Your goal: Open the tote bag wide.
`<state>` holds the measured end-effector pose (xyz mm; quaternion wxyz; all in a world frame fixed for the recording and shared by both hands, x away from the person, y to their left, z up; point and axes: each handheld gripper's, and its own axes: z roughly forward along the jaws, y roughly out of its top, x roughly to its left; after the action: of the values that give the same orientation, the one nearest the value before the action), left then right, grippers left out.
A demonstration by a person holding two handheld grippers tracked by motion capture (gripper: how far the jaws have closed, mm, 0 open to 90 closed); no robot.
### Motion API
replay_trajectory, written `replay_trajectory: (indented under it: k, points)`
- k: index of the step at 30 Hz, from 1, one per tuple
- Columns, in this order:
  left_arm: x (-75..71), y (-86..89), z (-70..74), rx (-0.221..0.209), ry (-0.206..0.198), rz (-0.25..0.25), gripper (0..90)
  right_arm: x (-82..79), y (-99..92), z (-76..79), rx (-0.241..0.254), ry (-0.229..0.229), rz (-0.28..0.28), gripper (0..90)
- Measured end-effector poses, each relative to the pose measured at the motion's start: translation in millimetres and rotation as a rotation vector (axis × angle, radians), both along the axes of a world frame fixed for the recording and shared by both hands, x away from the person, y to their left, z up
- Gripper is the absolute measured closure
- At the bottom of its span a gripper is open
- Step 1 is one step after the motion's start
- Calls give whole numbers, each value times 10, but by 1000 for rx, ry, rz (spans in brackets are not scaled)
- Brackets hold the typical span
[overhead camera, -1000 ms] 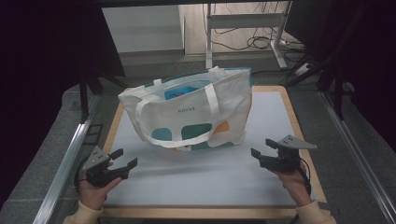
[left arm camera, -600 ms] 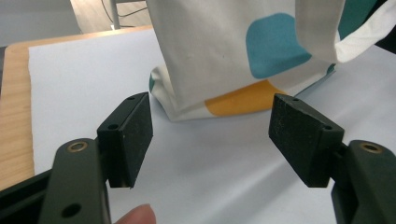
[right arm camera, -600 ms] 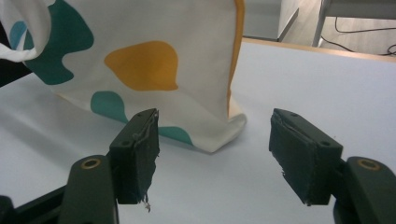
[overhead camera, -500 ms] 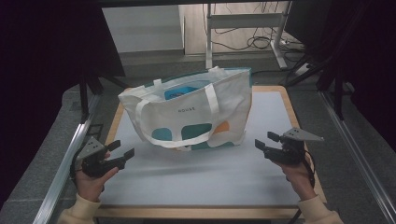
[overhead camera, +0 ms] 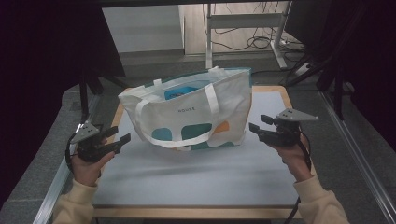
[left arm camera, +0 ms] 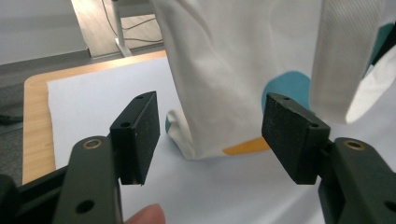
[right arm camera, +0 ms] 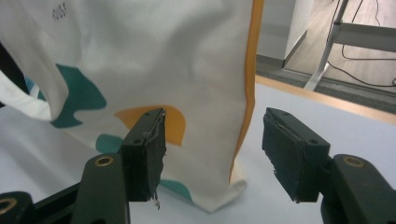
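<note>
Fingers point(right arm camera: 147, 140) apart, flanking tote bag point(right arm camera: 140, 70)

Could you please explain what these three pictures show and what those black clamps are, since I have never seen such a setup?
A person sits at a table covered by a white mat, holding a hand-operated two-jaw gripper in each hand. The high view looks down from above: left gripper, right gripper. The other two pictures come from cameras riding on each gripper, looking along its black jaws. A white tote bag with teal and orange patches stands on the mat. Both grippers are open on either side of the bag, and nothing is held.
</note>
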<state>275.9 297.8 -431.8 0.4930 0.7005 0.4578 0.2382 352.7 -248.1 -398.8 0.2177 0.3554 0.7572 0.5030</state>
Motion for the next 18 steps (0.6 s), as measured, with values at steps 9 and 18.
replay_trajectory:
  k: [9, 18]
  points:
    - [114, 21, 78, -1, -8, 1, 423, 101, 78, 96, 5, -7, -12, 399]
    - [312, 23, 160, -16, -3, 9, 426, 254, 130, 269, 5, -28, -20, 401]
